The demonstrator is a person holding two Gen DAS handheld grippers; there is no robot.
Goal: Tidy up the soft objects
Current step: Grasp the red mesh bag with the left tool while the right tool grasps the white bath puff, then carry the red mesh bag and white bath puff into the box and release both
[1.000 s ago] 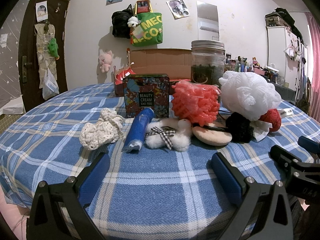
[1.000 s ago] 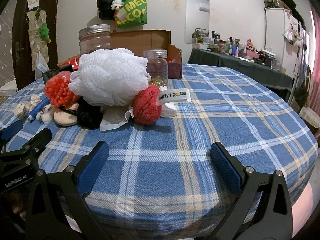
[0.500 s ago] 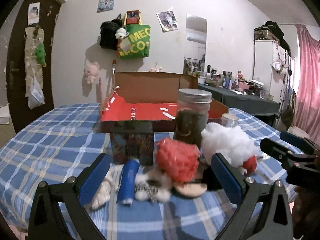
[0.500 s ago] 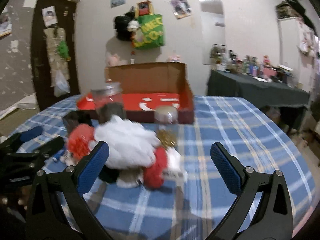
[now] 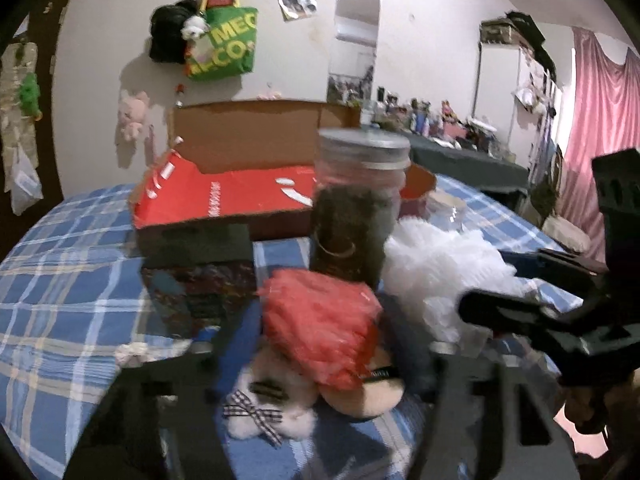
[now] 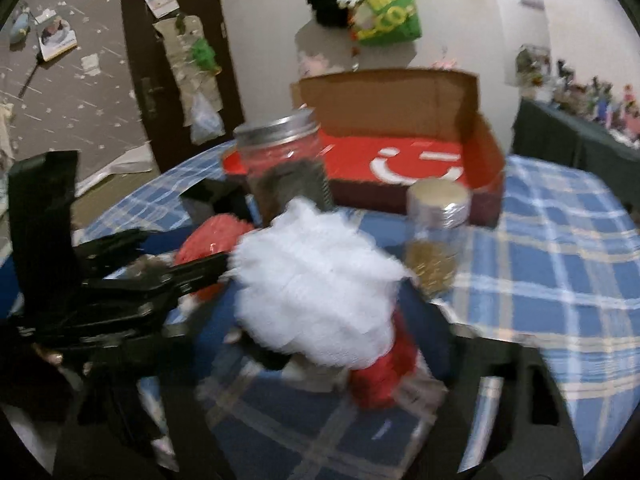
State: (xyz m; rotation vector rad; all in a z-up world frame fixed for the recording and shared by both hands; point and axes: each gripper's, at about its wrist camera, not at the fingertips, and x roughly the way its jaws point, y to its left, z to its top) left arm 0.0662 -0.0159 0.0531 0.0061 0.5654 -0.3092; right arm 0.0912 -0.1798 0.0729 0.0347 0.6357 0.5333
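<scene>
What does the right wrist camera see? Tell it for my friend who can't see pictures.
A fluffy white bath pouf sits between the fingers of the right hand-held gripper, whose jaws have just been closing. Behind it on the blue checked tablecloth stand two lidded jars and an open red box; the picture is blurry.

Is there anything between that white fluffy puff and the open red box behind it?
Yes. The tall glass jar stands directly behind the white puff, and the smaller jar stands to its right, both in front of the red box. The puff would probably have to be lifted over or between them.
</scene>
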